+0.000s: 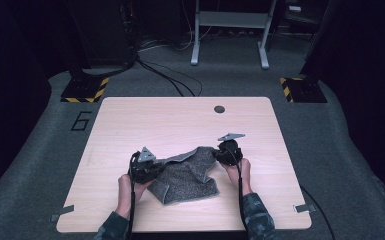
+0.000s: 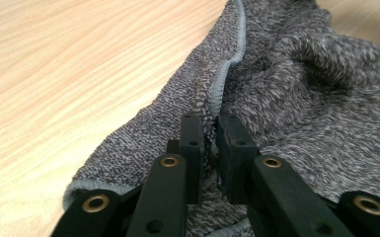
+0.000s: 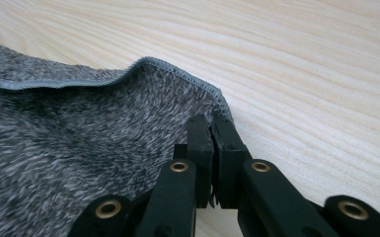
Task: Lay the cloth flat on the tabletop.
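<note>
Presently on the pale wooden table (image 1: 130, 120): one mottled grey terry cloth with a lighter stitched hem (image 1: 187, 175), lying rumpled near the front edge, between the two hands, its far side raised. Left gripper (image 2: 211, 129), black, two-jawed: jaws pinched on a folded ridge of the cloth's hem, fabric gathered between the pads. Right gripper (image 3: 212, 129), same make: jaws clamped tight on a hemmed corner of the cloth, bare tabletop just beyond it. Both grippers sit at opposite ends of the cloth's raised far edge. Also: a small dark round grommet (image 1: 219, 109) near the table's far edge, well apart from the cloth.
</note>
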Action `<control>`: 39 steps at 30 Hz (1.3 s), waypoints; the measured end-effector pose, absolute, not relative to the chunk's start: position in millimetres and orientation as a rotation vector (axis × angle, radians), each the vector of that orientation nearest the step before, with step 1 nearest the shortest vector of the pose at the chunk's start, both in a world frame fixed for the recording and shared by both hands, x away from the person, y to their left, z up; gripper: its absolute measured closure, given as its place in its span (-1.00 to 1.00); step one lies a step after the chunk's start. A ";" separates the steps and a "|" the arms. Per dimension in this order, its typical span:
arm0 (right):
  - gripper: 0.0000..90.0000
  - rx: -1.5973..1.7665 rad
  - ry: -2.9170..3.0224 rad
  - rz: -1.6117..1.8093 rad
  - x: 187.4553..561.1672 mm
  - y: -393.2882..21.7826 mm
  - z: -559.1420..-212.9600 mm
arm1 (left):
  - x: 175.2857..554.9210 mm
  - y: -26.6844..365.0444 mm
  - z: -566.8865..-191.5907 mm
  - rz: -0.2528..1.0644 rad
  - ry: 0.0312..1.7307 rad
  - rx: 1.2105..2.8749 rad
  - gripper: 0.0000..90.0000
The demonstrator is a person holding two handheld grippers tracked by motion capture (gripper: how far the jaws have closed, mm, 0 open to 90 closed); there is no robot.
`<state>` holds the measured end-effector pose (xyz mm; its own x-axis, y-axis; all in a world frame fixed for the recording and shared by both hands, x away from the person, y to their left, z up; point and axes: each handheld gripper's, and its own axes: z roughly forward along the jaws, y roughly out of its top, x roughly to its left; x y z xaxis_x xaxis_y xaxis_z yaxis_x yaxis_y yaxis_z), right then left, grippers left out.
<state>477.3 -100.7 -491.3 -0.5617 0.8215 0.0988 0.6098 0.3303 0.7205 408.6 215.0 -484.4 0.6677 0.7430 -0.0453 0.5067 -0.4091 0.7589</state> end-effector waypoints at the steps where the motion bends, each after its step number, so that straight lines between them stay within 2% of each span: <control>1: 0.95 1.278 2.319 1.066 475.3 -100.6 -490.4 | 409.0 215.7 -484.5 0.369 0.965 2.107 0.79; 2: 0.95 1.275 2.320 1.071 474.6 -100.5 -490.3 | 410.2 215.5 -486.6 0.362 0.977 2.109 0.75; 4: 0.95 1.276 2.330 1.066 472.5 -99.0 -493.0 | 412.9 215.1 -489.3 0.334 0.988 2.118 0.52; 7: 0.94 1.273 2.352 1.037 470.9 -94.7 -500.0 | 415.5 209.5 -490.3 0.360 0.997 2.130 0.26; 10: 0.94 1.267 2.363 1.019 471.8 -93.0 -504.5 | 416.8 203.1 -489.5 0.405 0.986 2.147 0.20; 13: 0.94 1.278 2.362 1.018 472.3 -91.7 -505.4 | 418.2 200.4 -487.2 0.414 0.970 2.156 0.33; 14: 0.94 1.269 2.365 1.016 472.7 -92.3 -505.6 | 418.8 200.8 -486.4 0.411 0.966 2.146 0.48; 17: 0.94 1.278 2.364 1.014 472.1 -93.6 -504.6 | 419.1 202.2 -482.8 0.412 0.976 2.115 0.68; 21: 0.95 1.275 2.351 1.033 470.4 -95.5 -500.4 | 419.7 204.4 -477.1 0.435 0.962 2.116 0.81; 28: 0.95 1.260 2.325 1.080 466.1 -101.1 -487.4 | 419.8 210.9 -469.3 0.470 0.969 2.109 0.88; 39: 0.95 1.199 2.337 1.104 446.0 -105.9 -460.4 | 417.8 226.1 -461.6 0.399 0.994 2.067 0.90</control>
